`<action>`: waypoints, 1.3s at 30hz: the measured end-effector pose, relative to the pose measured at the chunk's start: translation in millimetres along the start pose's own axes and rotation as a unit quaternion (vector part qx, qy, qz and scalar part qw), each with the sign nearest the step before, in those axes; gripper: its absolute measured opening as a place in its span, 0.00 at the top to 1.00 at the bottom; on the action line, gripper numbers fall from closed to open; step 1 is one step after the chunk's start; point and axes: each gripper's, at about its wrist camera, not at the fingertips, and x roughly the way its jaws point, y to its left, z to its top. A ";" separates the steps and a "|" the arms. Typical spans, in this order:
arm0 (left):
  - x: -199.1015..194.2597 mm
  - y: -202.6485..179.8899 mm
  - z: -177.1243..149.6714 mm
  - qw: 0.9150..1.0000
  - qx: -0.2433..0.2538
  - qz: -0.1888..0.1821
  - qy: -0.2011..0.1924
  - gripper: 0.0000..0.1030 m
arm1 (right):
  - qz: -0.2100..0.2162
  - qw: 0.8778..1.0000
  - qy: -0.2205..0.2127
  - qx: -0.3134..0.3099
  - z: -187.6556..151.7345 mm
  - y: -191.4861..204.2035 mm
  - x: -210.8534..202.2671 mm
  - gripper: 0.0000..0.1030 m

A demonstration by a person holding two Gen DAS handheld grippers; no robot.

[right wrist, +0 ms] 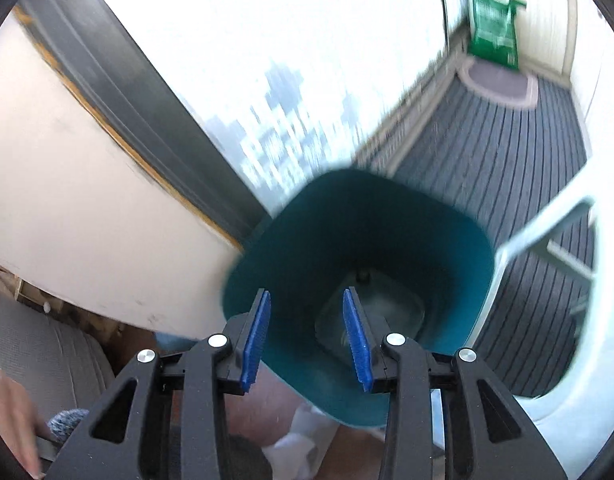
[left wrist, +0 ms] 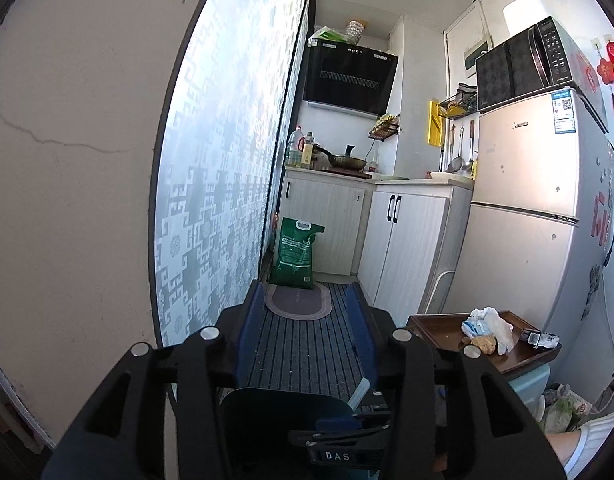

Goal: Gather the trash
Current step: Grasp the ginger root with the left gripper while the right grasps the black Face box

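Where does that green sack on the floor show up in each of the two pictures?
Left wrist view: the green sack stands mid-frame, against the cabinets at the far end of the striped floor.
Right wrist view: the sack is blurred, at top right.
Shared landmark: the oval mat right before it.

2 wrist-mounted fisheye views, 1 per gripper, each looking forward along its fingers.

The left wrist view faces nearly level down a narrow kitchen toward the cabinets and fridge, far from both. The right wrist view tilts steeply down, close above a teal bin; it is motion-blurred. Both views share the striped floor mat, oval rug and green bag.
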 end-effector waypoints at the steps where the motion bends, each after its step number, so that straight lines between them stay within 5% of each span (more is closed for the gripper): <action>1: -1.0 -1.3 1.2 1.000 -0.001 -0.001 -0.004 0.55 | 0.000 1.000 -0.014 -0.003 4.4 2.4 -9.3 0.63; 11: 2.9 -17.2 8.6 0.999 -0.021 -0.024 -0.018 0.42 | -0.055 0.987 -0.151 -0.016 10.9 -10.0 -116.9 0.54; 19: 35.8 -57.5 3.5 0.997 -0.017 -0.074 0.033 0.37 | -0.142 0.966 -0.213 0.024 -18.6 -72.8 -189.8 0.41; 29: 78.5 -130.2 -21.8 0.985 0.036 -0.120 0.115 0.31 | -0.204 0.945 -0.236 0.095 -67.6 -156.9 -245.6 0.32; 39: 125.4 -183.7 -55.0 0.965 0.089 -0.152 0.197 0.31 | -0.225 0.937 -0.241 0.114 -104.0 -187.0 -270.0 0.25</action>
